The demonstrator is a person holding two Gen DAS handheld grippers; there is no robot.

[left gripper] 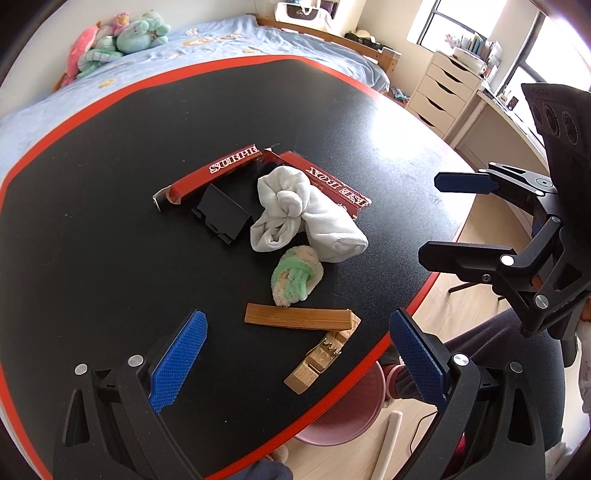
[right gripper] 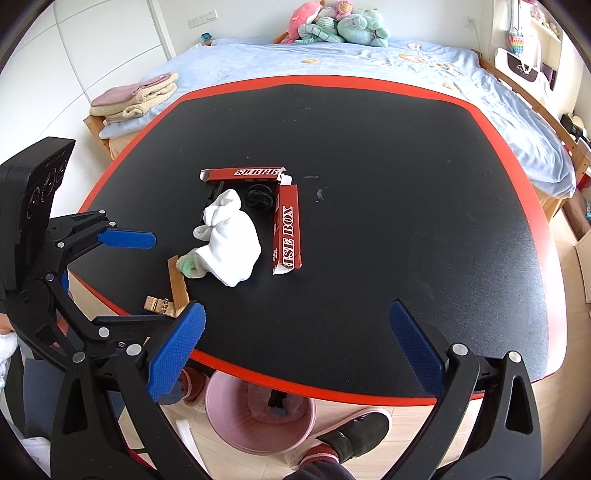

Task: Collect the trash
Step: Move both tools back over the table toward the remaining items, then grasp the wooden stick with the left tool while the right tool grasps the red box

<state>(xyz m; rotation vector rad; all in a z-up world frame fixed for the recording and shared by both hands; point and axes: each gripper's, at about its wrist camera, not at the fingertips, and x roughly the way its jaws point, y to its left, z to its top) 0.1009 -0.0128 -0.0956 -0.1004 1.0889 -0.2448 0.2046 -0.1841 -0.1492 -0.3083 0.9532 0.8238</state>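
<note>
The bed (right gripper: pixel 388 66) with its pale blue cover fills the top of both views, soft toys (right gripper: pixel 332 22) heaped at its far end. In front of it the black table (right gripper: pixel 388 166) with a red rim takes up most of each frame.

Under the table's near edge, at the bottom middle of the right wrist view, stands a pink bin (right gripper: pixel 229 417), something dark lying inside it.

The trash sits in a loose cluster left of centre in that view. The torn red box (right gripper: pixel 286 230), lettered in white, lies bent into an L. A crumpled white cloth (right gripper: pixel 229 243) lies in the crook of it, partly over a small black box (left gripper: pixel 221 214). A fuzzy green and cream scrap (left gripper: pixel 295 277) touches the cloth's near side. Just beside that are wooden pieces (left gripper: pixel 299 317), one long flat strip and a shorter block with a metal spring.

The left gripper (left gripper: pixel 295 362) hovers over the wooden pieces, blue pads spread wide, holding nothing. The right gripper (right gripper: pixel 295 350) hangs over the table's near edge, also spread wide and empty.
</note>
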